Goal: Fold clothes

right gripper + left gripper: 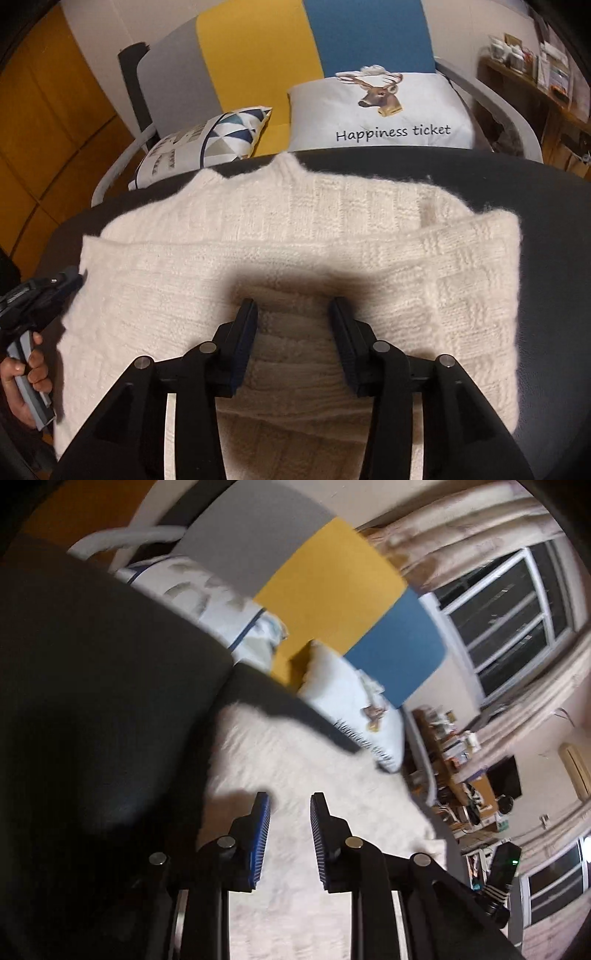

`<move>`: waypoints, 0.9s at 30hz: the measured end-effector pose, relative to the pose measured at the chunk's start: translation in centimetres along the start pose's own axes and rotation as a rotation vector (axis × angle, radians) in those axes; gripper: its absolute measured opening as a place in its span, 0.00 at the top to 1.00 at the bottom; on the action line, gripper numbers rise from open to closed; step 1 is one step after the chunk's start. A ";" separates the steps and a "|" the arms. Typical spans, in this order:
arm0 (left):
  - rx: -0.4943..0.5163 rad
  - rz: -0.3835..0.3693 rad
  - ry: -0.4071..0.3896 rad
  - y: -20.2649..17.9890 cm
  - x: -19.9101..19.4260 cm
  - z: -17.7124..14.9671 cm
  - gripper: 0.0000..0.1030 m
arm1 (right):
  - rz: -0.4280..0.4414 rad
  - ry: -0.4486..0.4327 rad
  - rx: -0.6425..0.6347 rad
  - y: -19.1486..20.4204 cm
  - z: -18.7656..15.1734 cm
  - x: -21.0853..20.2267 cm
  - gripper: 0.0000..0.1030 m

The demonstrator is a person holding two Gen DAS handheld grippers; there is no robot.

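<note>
A cream knitted sweater lies folded on a black table, its sleeves laid across the body. My right gripper is open and empty, hovering just above the sweater's near middle. My left gripper is open and empty, tilted over the sweater's left part. It also shows in the right wrist view, held at the sweater's left edge.
Behind the table stands a sofa with grey, yellow and blue panels and two cushions, a deer one and a triangle-patterned one. A cluttered wooden shelf is at the right. Windows with curtains show in the left wrist view.
</note>
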State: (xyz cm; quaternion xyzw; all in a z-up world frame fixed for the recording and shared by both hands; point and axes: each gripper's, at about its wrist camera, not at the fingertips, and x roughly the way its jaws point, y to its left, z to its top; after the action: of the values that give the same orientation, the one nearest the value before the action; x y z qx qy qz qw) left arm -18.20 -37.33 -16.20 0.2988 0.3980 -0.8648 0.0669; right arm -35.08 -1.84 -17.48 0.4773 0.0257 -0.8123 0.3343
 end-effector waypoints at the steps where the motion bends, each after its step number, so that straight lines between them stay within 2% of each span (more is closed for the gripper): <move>1: 0.008 -0.020 0.007 -0.4 0.2 0.6 0.80 | 0.001 -0.002 0.004 0.1 0.2 -0.1 0.57; 3: 0.012 -0.061 0.074 -1.0 1.8 1.7 0.79 | 0.018 -0.009 0.000 0.4 0.3 -0.6 0.57; 5: 0.001 -0.012 0.089 -0.8 3.3 2.7 0.79 | 0.019 0.004 -0.009 0.7 0.3 -0.4 0.57; 7: -0.044 0.079 0.093 0.7 4.5 3.3 0.80 | 0.009 0.013 -0.012 0.9 0.3 0.1 0.57; 8: -0.072 0.099 0.093 1.6 4.8 3.5 0.80 | 0.010 0.014 -0.009 0.8 0.2 0.2 0.57; 10: -0.130 0.106 0.088 3.4 5.2 4.0 0.86 | 0.016 0.013 0.000 0.5 0.1 0.5 0.57; 13: -0.156 0.081 0.075 4.1 4.6 4.4 0.82 | 0.027 0.009 0.005 0.2 -0.1 0.8 0.57; 16: -0.215 0.002 0.056 4.4 3.0 4.7 0.78 | 0.031 0.023 0.000 0.2 0.3 0.6 0.57; 21: -0.111 -0.120 0.092 0.4 3.0 4.5 0.77 | 0.086 -0.009 0.020 0.4 2.2 -0.6 0.57; 23: -0.037 -0.123 0.103 -2.0 4.1 4.5 0.77 | 0.101 -0.019 0.013 0.7 3.4 -0.3 0.57; 27: 0.121 -0.134 0.155 -7.1 8.1 4.7 0.77 | 0.104 0.019 -0.032 1.8 5.7 2.4 0.57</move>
State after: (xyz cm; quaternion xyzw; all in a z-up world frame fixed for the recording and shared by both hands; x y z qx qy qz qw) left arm -29.50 -34.94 -13.87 0.3409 0.3683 -0.8640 -0.0402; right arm -39.19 -6.51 -15.77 0.4801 0.0168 -0.7888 0.3833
